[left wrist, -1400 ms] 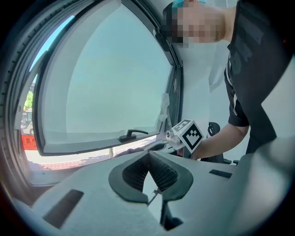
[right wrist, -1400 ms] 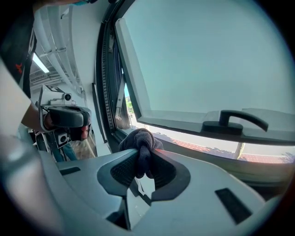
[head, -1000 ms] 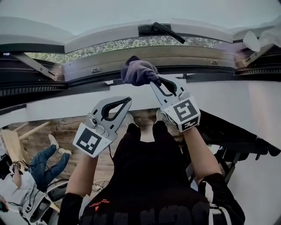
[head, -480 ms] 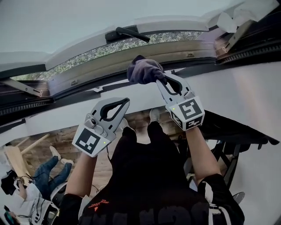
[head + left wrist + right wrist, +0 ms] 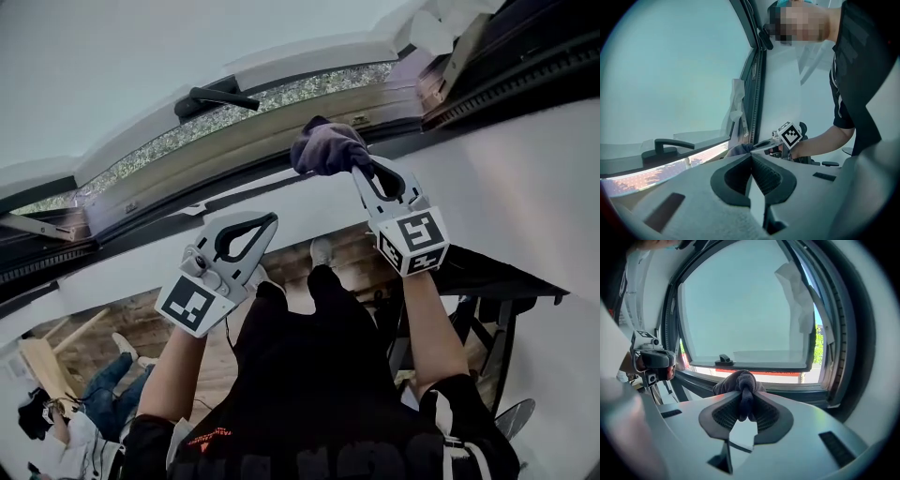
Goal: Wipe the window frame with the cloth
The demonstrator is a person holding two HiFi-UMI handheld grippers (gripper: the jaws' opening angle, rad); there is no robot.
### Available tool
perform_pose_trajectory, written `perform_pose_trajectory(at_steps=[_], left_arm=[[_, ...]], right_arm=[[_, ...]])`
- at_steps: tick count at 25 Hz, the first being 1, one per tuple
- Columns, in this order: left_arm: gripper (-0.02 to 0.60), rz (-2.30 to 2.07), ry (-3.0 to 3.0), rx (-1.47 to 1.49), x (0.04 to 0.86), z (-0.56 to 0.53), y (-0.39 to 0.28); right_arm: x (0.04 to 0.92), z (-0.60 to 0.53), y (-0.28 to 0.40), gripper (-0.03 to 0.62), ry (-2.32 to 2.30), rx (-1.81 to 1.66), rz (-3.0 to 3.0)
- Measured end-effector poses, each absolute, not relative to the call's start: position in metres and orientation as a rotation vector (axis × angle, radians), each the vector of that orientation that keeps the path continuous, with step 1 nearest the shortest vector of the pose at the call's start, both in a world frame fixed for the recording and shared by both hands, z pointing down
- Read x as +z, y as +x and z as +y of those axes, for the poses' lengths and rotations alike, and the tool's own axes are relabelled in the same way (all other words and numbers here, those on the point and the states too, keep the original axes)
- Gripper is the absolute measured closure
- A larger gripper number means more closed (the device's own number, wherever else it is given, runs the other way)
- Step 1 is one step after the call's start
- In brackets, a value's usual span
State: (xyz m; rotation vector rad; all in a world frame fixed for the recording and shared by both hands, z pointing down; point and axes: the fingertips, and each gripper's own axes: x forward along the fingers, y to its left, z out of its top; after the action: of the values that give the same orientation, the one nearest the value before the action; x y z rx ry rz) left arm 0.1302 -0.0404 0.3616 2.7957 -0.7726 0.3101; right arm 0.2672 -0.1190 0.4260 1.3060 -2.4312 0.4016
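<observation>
Right claw (image 5: pixel 358 172) clamped on the purple cloth (image 5: pixel 328 148), bunched against the window frame (image 5: pixel 216 142) bottom rail. Rail runs left-right, so probably sweep leftward. Left claw (image 5: pixel 272 217) closed, empty, below the frame.

Daylight comes through the window glass (image 5: pixel 745 310), washed out pale teal. The window frame (image 5: pixel 836 343) is backlit and dark. Indoors is dim. Gripper views have fisheye warp, black vignette, soft foreground.
</observation>
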Motion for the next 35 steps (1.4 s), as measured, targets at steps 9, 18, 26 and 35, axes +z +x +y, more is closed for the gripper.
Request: perform_pose_trajectory(at_steps=[9, 18, 26, 35], left_arm=[[0.563, -0.683, 2.818, 0.341, 0.367, -0.048, 0.179], [0.563, -0.637, 2.823, 0.366, 0.371, -0.051, 0.206], [0.563, -0.612, 2.830, 0.357, 0.369, -0.051, 0.217], [0.563, -0.699, 2.841, 0.277, 0.352, -0.043, 0.174]], right_arm=[[0.428, -0.128, 0.337, 0.526, 1.445, 0.420, -2.378], [0.431, -0.134, 0.391, 0.526, 1.578, 0.445, -2.303], [0.425, -0.129, 0.425, 0.526, 1.677, 0.435, -2.234], [0.365, -0.120, 0.376, 0.526, 1.650, 0.275, -2.339]])
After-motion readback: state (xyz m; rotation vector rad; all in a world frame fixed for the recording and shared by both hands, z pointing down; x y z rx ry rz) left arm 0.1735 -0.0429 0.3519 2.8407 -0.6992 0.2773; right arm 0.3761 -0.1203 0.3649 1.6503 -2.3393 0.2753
